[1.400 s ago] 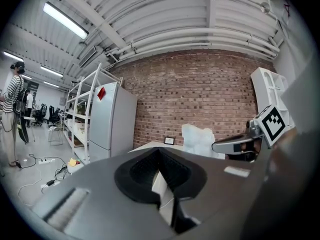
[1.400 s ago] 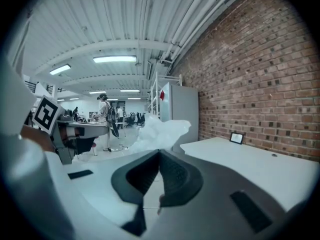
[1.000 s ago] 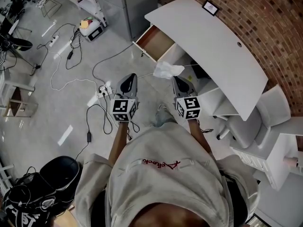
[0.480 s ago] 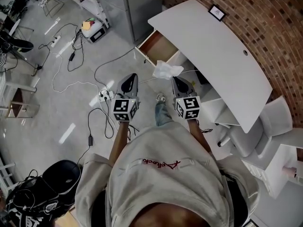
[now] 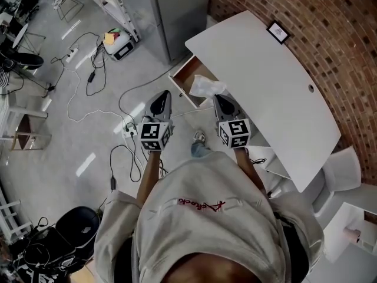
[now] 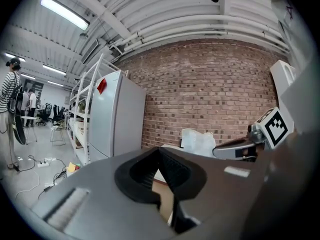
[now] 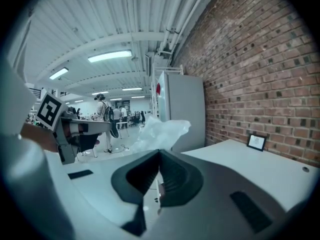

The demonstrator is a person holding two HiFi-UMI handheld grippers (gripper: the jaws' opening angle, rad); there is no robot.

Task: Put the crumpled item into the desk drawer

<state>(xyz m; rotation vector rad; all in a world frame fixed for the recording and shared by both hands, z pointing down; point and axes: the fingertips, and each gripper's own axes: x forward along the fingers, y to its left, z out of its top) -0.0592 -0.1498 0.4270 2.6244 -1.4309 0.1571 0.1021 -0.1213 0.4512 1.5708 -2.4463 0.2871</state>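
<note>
A crumpled white item [image 5: 206,87] sticks out past the tip of my right gripper [image 5: 217,98], whose jaws are shut on its lower edge. It hangs right at the near corner of the open wooden drawer [image 5: 187,77] under the white desk [image 5: 265,69]. In the right gripper view the crumpled item [image 7: 161,130] rises above the closed right gripper [image 7: 159,152]. My left gripper [image 5: 164,94] is level beside it, to the left of the drawer, shut and empty. The left gripper view shows the left gripper [image 6: 160,149] closed, with the crumpled item [image 6: 197,141] off to the right.
A grey cabinet [image 5: 177,10] stands left of the desk, against the brick wall [image 5: 330,22]. Cables and a power strip [image 5: 130,130] lie on the floor to the left. A small picture frame [image 5: 277,32] sits on the desk. A white chair [image 5: 339,170] is at right.
Both grippers have travelled together toward the desk. The drawer, earlier well ahead of the crumpled item, now lies directly at it. The right jaws keep their hold.
</note>
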